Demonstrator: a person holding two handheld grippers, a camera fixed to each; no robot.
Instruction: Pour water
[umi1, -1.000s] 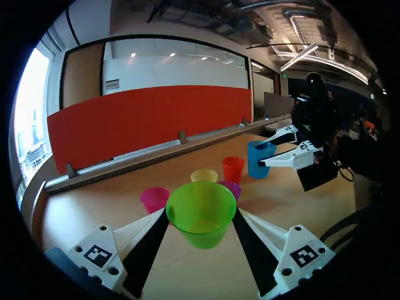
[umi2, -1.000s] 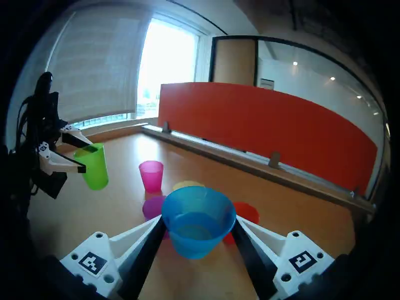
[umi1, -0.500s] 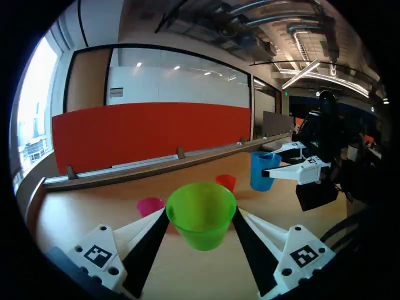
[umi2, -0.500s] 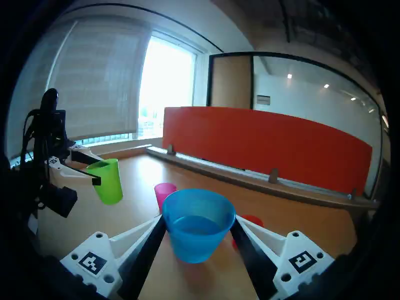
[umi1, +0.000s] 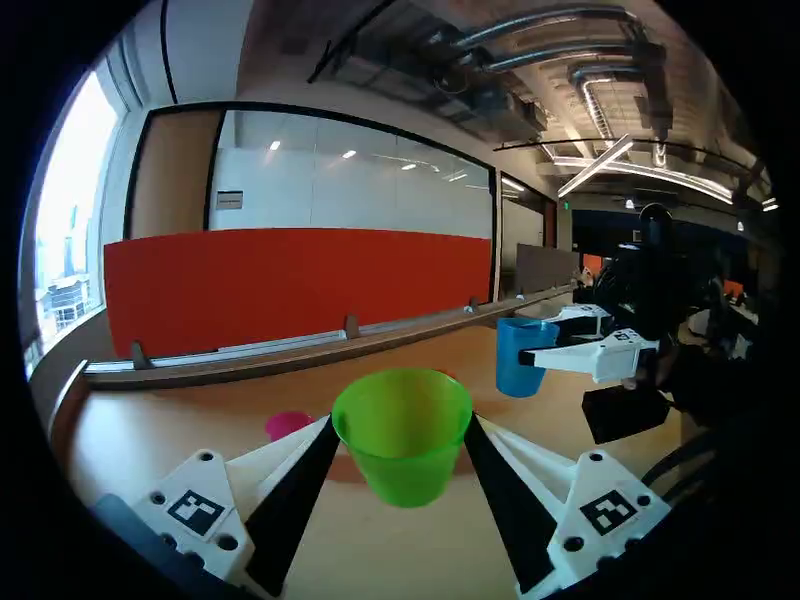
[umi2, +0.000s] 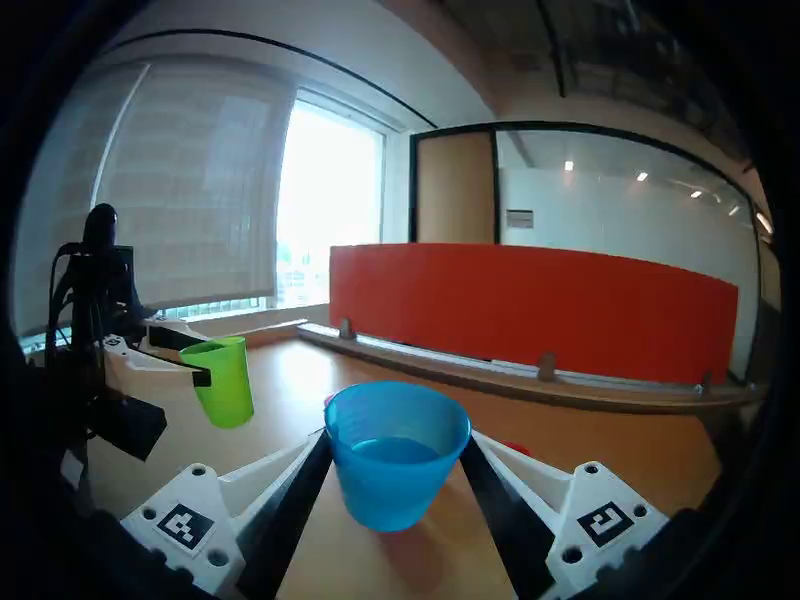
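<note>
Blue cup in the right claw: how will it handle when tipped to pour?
Probably light and a bit squeezable: the blue cup looks like thin plastic, pinched by the right claw. Water sits partway up, so it could slosh if tipped fast. Its smooth, tapered wall might slip down if the grip loosens.

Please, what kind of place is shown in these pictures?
Most likely an open office: a long wooden desk with an orange divider panel, a glass-walled room behind it, and exposed ceiling ducts overhead.
</note>
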